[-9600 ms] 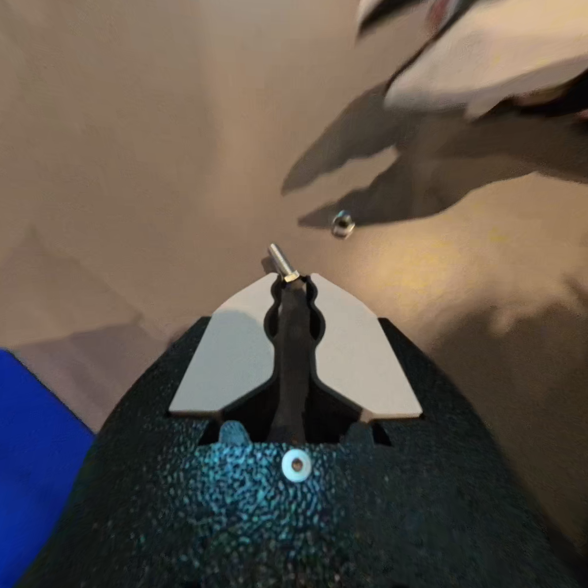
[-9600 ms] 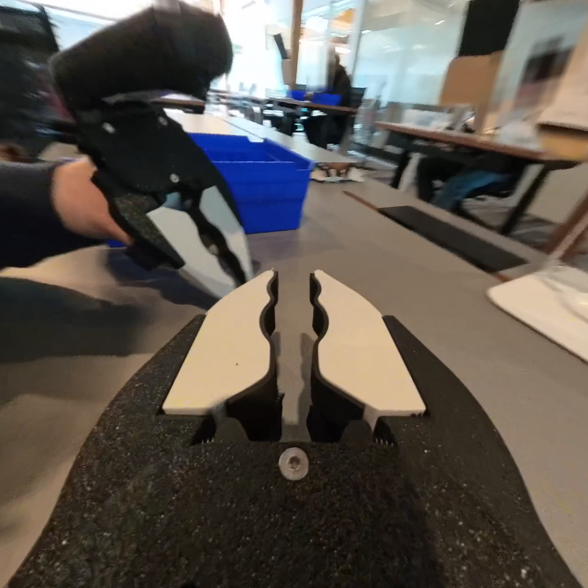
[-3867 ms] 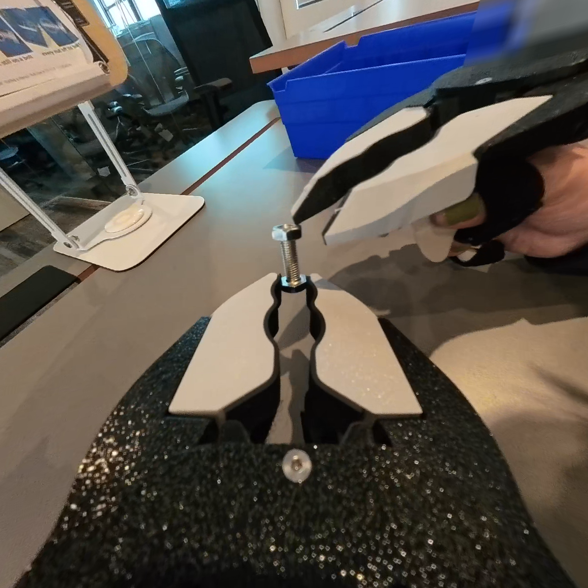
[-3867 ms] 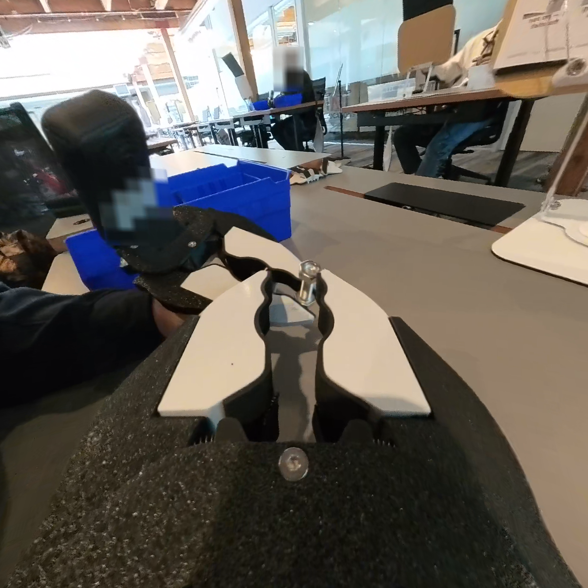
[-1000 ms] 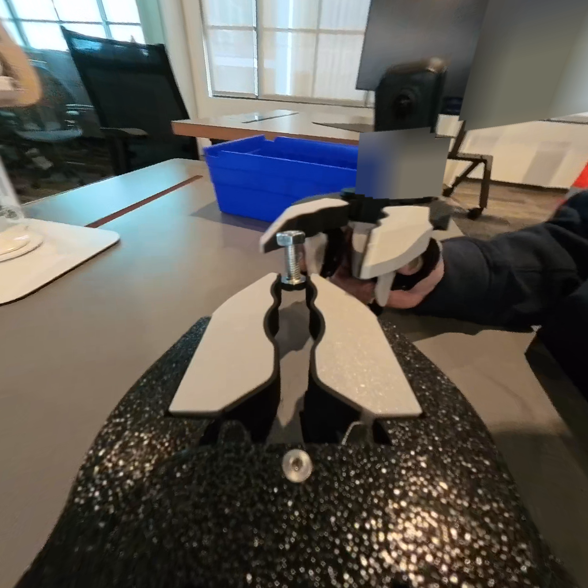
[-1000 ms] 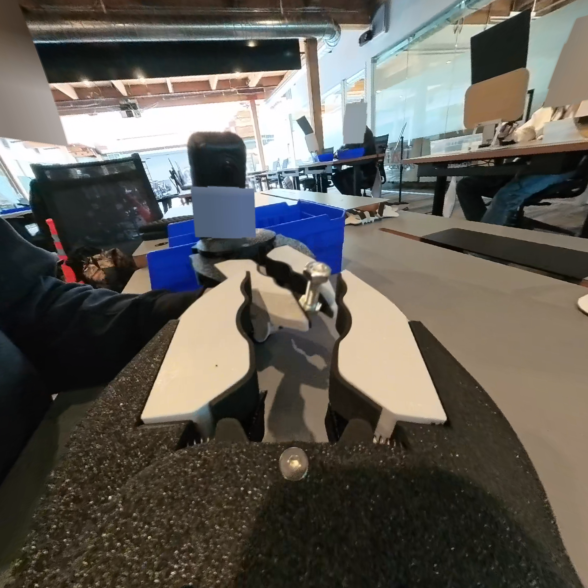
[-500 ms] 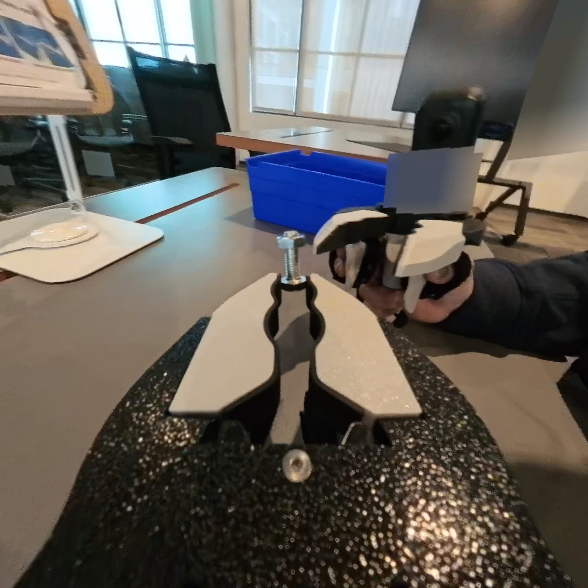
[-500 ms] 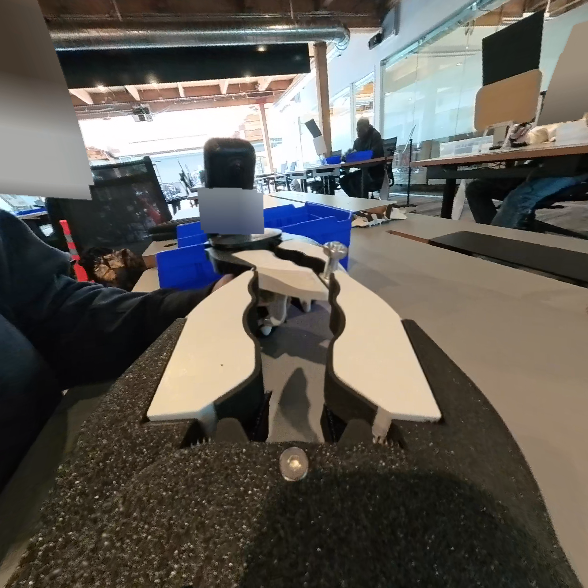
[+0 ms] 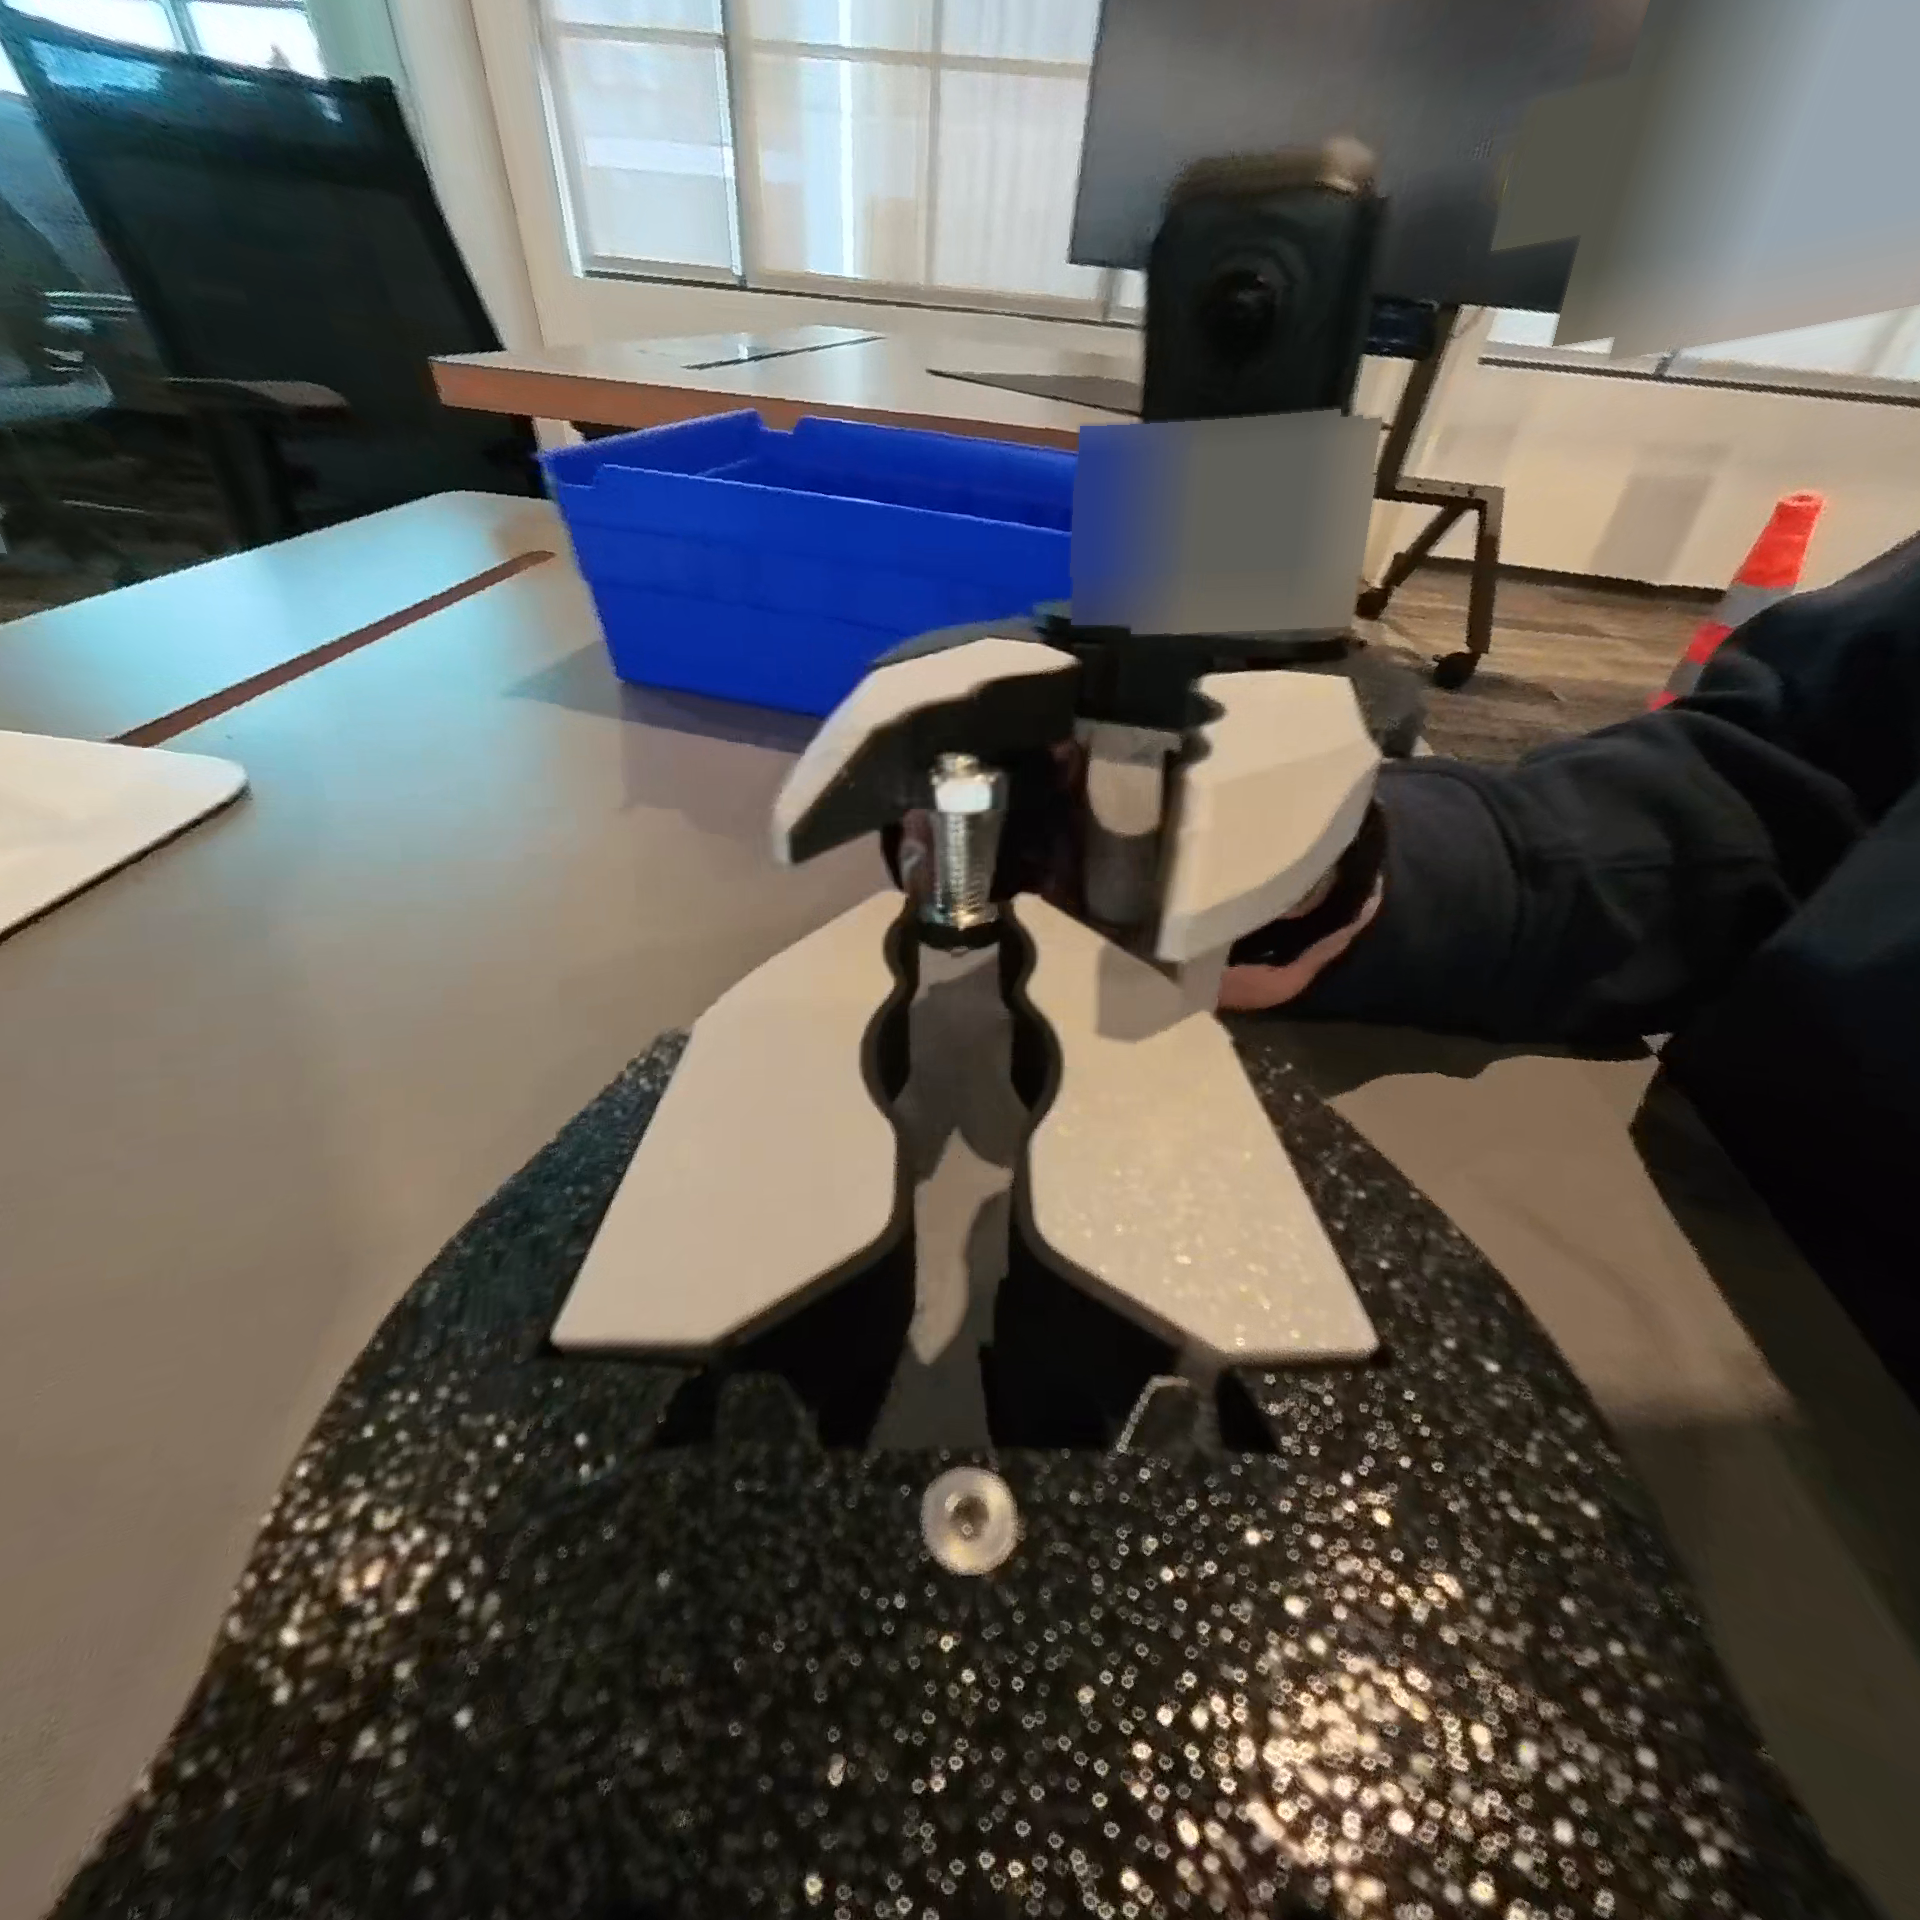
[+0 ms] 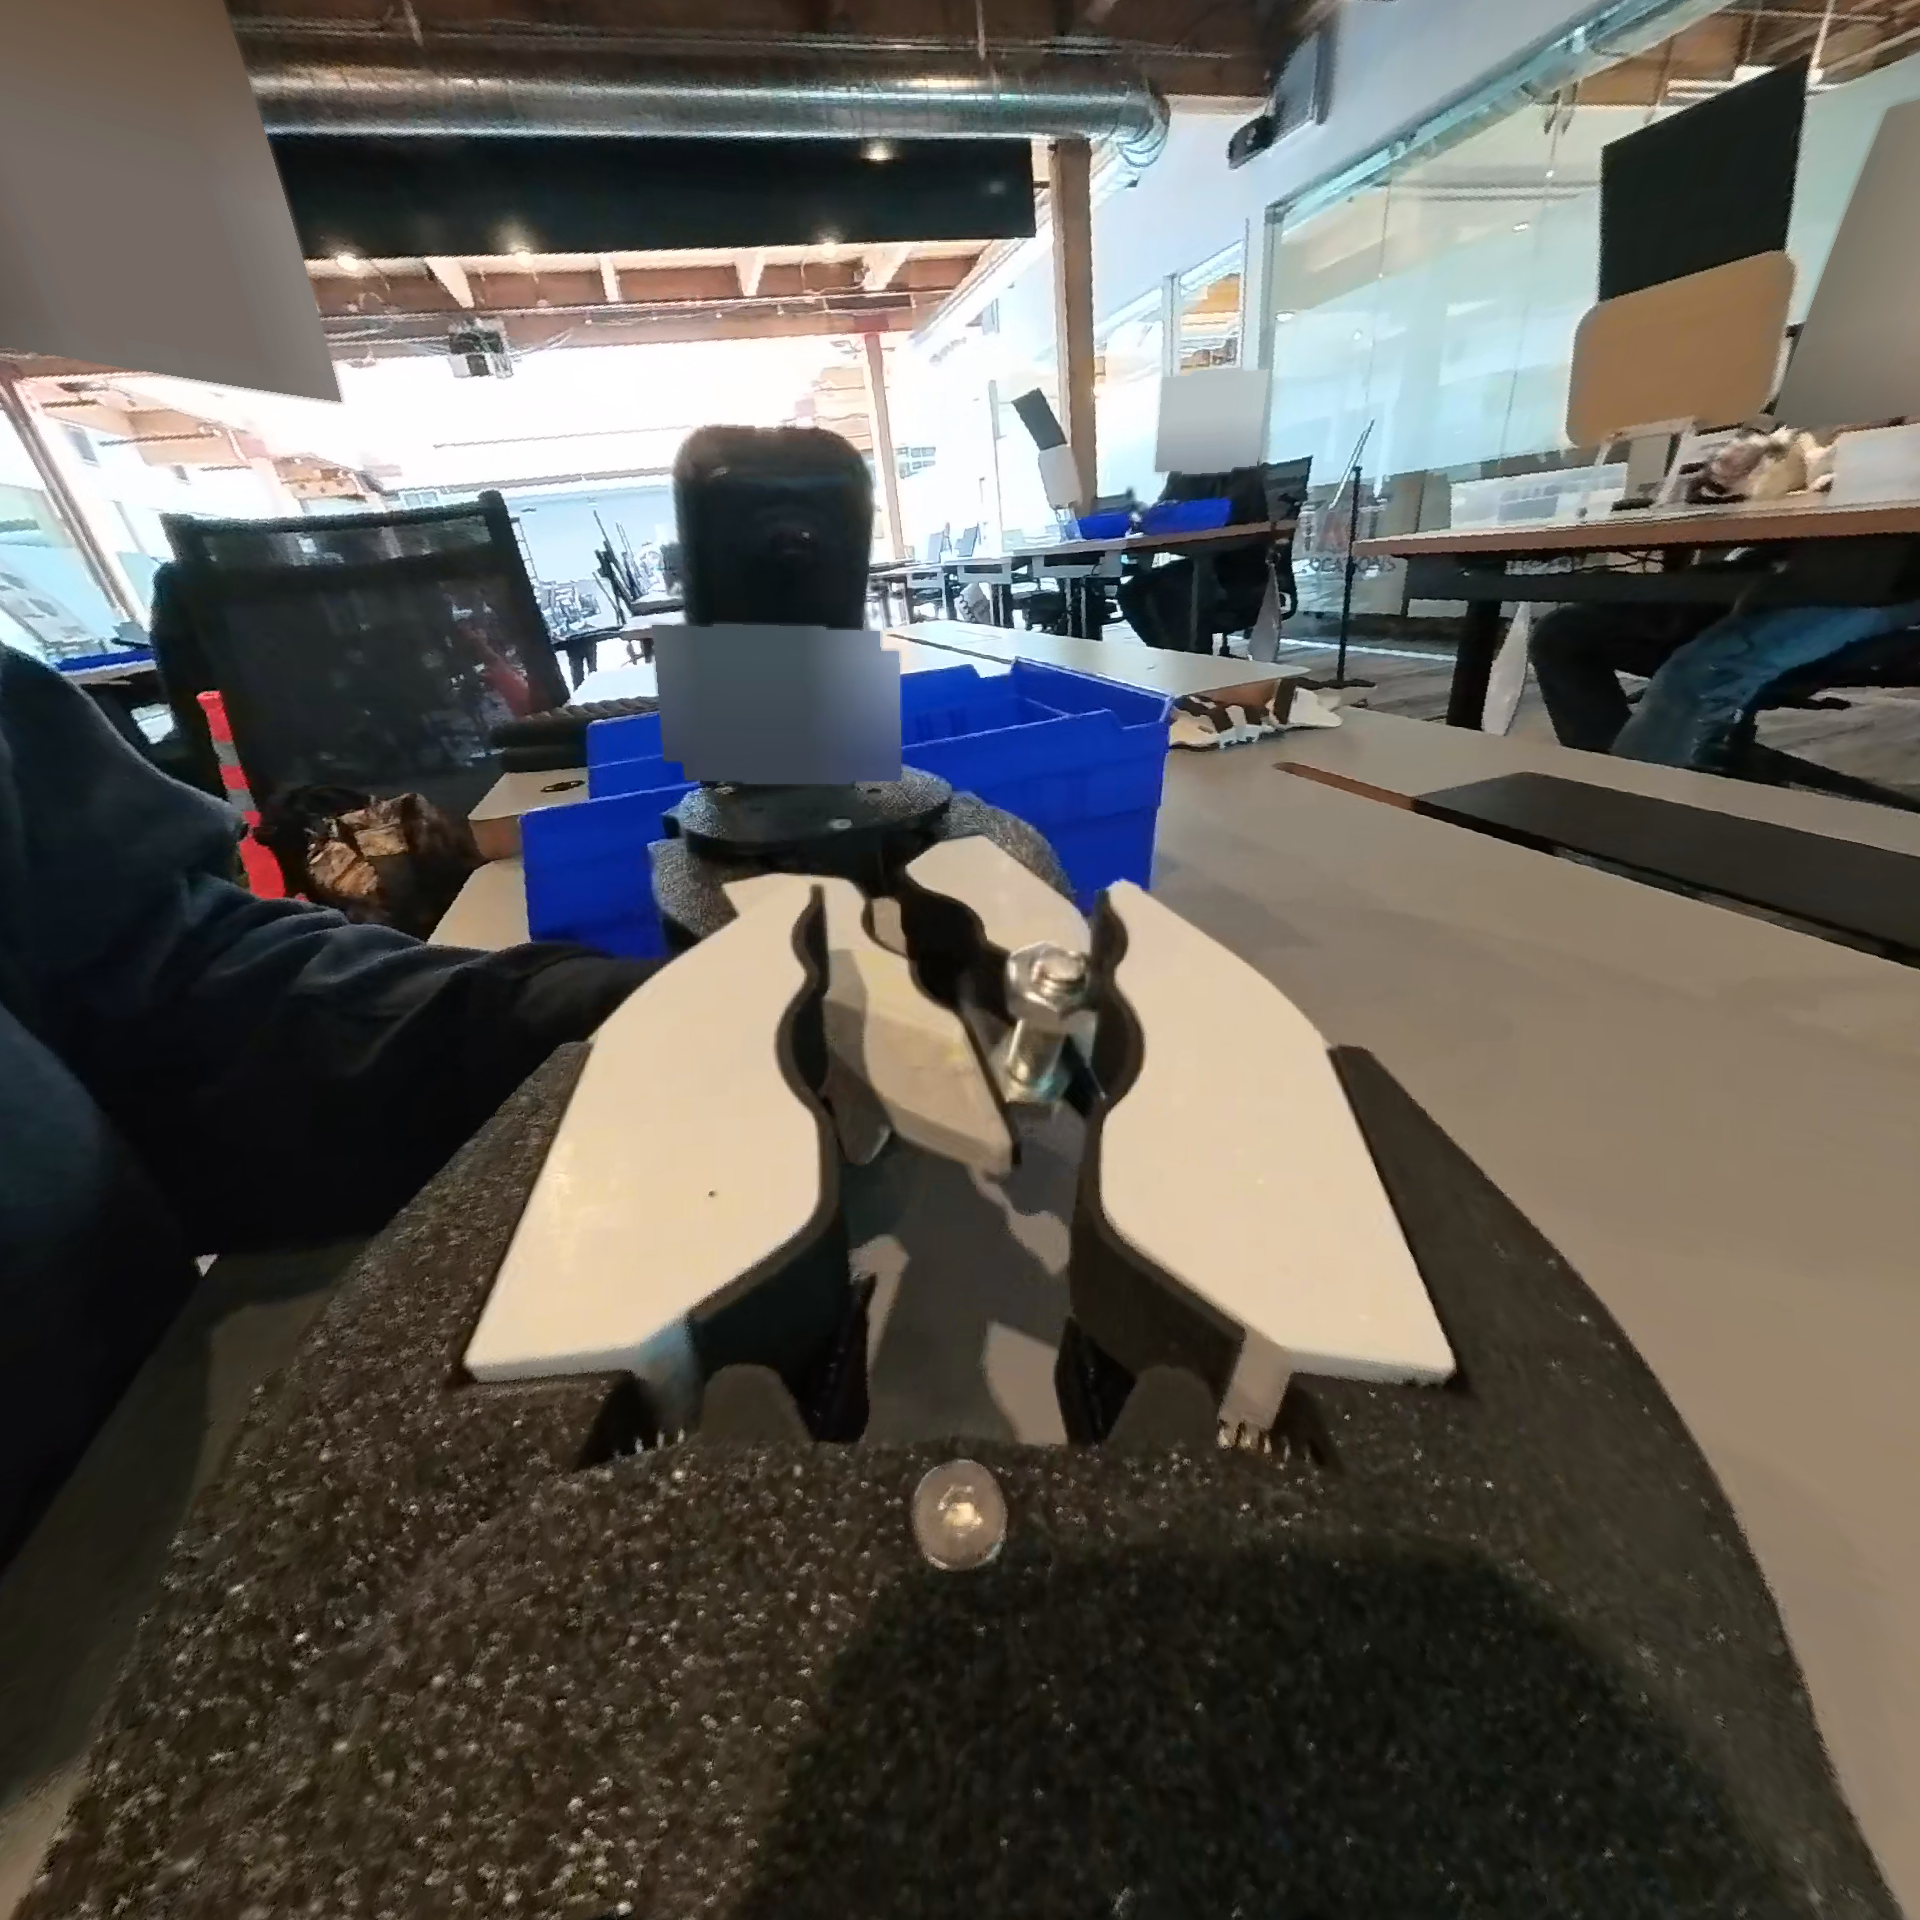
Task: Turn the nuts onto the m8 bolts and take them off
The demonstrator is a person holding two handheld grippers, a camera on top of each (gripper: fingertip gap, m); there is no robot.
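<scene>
My left gripper (image 9: pixel 957 928) is shut on the head of a silver M8 bolt (image 9: pixel 958 854) and holds it upright above the grey table (image 9: pixel 364 935). A silver nut (image 9: pixel 968 798) sits at the top of the thread. My right gripper (image 10: pixel 958 900) is open, with its white fingers (image 10: pixel 1195 1049) on either side of the bolt's top. In the right wrist view the nut (image 10: pixel 1044 982) lies close against the right finger, and the left finger (image 10: pixel 717 1049) stands well clear of it. The left gripper's fingers (image 10: pixel 914 1049) show behind the bolt (image 10: pixel 1023 1055).
A blue bin (image 9: pixel 831 582) stands on the table behind the grippers and also shows in the right wrist view (image 10: pixel 1039 748). A white base plate (image 9: pixel 94 821) lies at the left. A black mat (image 10: pixel 1662 842) lies at the right. An orange cone (image 9: pixel 1766 561) stands on the floor. My right fingertips sit around 4 cm from my left ones.
The right gripper's fingers have opened wider and the two grippers have closed in, so the nut end now sits between the right fingers. The left grip on the bolt is unchanged.
</scene>
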